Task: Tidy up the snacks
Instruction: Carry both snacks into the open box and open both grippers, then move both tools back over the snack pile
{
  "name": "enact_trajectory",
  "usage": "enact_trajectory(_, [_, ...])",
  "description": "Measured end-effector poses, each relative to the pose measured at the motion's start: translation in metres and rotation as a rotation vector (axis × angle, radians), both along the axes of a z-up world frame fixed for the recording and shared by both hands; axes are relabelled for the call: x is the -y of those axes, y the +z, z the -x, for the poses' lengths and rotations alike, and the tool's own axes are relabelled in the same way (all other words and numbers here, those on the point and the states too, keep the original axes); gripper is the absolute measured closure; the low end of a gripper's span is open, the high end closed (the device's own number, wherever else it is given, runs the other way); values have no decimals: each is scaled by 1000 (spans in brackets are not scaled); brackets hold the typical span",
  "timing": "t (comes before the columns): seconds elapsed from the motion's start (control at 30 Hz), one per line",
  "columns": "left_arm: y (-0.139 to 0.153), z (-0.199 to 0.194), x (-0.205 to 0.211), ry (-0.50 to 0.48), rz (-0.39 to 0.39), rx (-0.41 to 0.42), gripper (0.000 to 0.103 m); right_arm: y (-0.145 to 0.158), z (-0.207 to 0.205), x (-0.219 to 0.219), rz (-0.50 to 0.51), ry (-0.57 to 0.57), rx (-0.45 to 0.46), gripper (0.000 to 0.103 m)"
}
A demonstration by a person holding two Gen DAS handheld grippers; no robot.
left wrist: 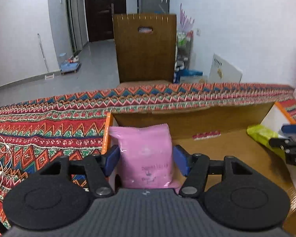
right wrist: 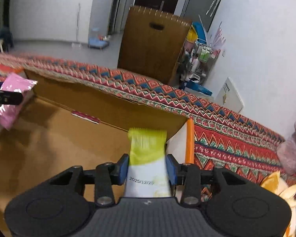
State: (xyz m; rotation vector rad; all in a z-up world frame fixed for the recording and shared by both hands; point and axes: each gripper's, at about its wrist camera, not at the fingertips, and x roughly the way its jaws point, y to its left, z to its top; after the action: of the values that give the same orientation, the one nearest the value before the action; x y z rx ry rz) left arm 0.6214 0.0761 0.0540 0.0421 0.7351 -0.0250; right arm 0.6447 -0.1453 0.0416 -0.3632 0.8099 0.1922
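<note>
**A:** Left wrist view has the left gripper (left wrist: 146,161) partly open around a pink snack packet (left wrist: 146,154), blue pads (left wrist: 113,163) pressed into both sides, so it's holding it. The packet hangs just over the left end of the open cardboard box (left wrist: 207,114), near the orange-edged wall.

**B:** Yep, and at the other end the right gripper (right wrist: 147,169) has a yellow-green and white packet (right wrist: 147,158) pinched between its pads, date stamp facing the camera. That one sits over the box's right corner. The jaws look narrower than the left's, thinner packet I guess.

**A:** So how far along are we? The box floor (right wrist: 49,138) looks bare to me, nothing lying in it that I can spot.

**B:** Early, I'd say. Both packets are over the box but neither's been let go. There's something yellow-orange at the right edge on the patterned cloth (right wrist: 227,138) over the bench, can't tell if that's more snacks.

**A:** Next bit is just dropping both in, probably.
</note>
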Motion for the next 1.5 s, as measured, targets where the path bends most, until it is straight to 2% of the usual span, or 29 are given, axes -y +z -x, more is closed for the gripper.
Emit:
enact_trajectory(0.03, [2,2,0,-11,5,18,33,-3,-1,-2,10,2,5,55])
enact_trajectory(0.07, [3,4,0,-15,9,32,30,-5,-1,-5,25,-2,15,54])
enact_trajectory(0.27, [9,12,-3,-23,23,39,30,6,11,-2,31,16,58,52])
enact_trajectory(0.5, [46,49,-4,-12,19,95,27,45,42,12,-34,33,107,46])
enact_trajectory(0.6, [57,79,-2,-5,14,114,23,61,65,19,-84,38,145,31])
enact_trajectory(0.8, [81,159,3,-3,23,174,14,83,139,34,-207,54,203,22])
enact_trajectory(0.87, [87,192,4,-5,24,213,6,88,169,39,-238,62,229,19])
enact_trajectory(1.0, [88,247,13,4,25,246,5,92,224,48,-291,70,268,16])
enact_trajectory(1.13, [88,300,19,17,45,286,4,94,271,52,-298,79,292,15])
enact_trajectory(1.2, [84,326,22,8,71,302,2,94,300,54,-305,83,315,13])
enact_trajectory(1.33, [68,373,27,-2,123,283,2,86,349,58,-328,87,337,10])
enact_trajectory(1.5, [46,416,30,47,159,268,1,68,409,61,-352,96,353,10])
